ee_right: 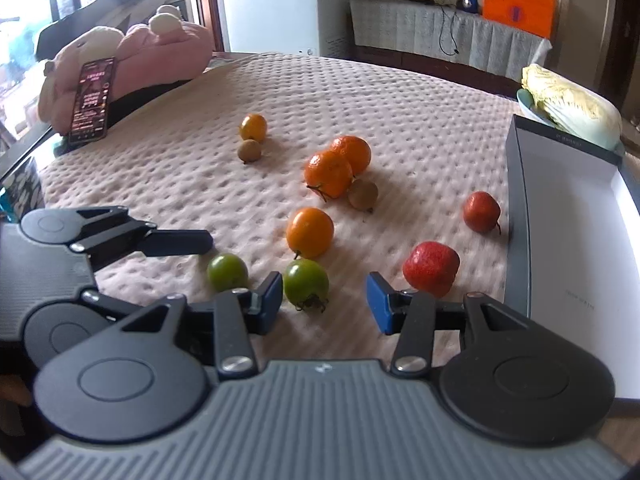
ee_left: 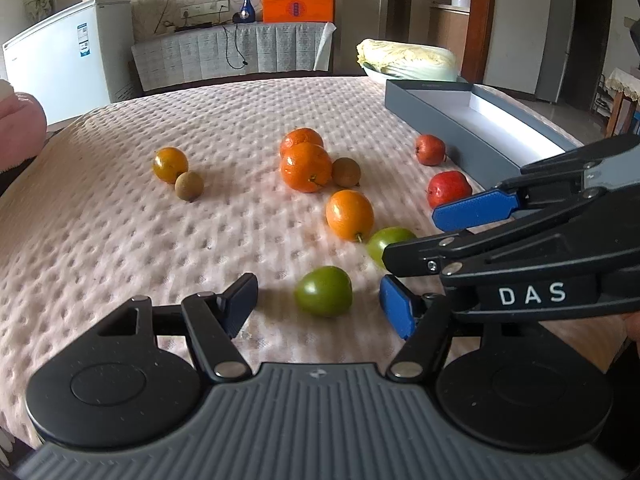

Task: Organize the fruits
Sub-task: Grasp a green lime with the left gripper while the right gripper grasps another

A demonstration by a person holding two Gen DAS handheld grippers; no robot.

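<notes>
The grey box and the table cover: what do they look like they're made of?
Grey box: likely rigid cardboard, matte grey outside and smooth white inside; thin straight walls and crisp corners suggest it. Table cover: looks like soft quilted fabric, pale pink-beige and matte, with rows of dimples and puffed ridges. Neither can be confirmed by sight alone.

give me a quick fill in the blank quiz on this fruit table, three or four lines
1. The round fruits lying closest to the two grippers are ____ in colour.
2. The grey cardboard box with the white inside holds ____ fruit.
3. The number of small red fruits lying near that box is ____.
4. The pale leafy cabbage lies in a bowl ____ the box.

Missing words: green; no; two; behind
</notes>
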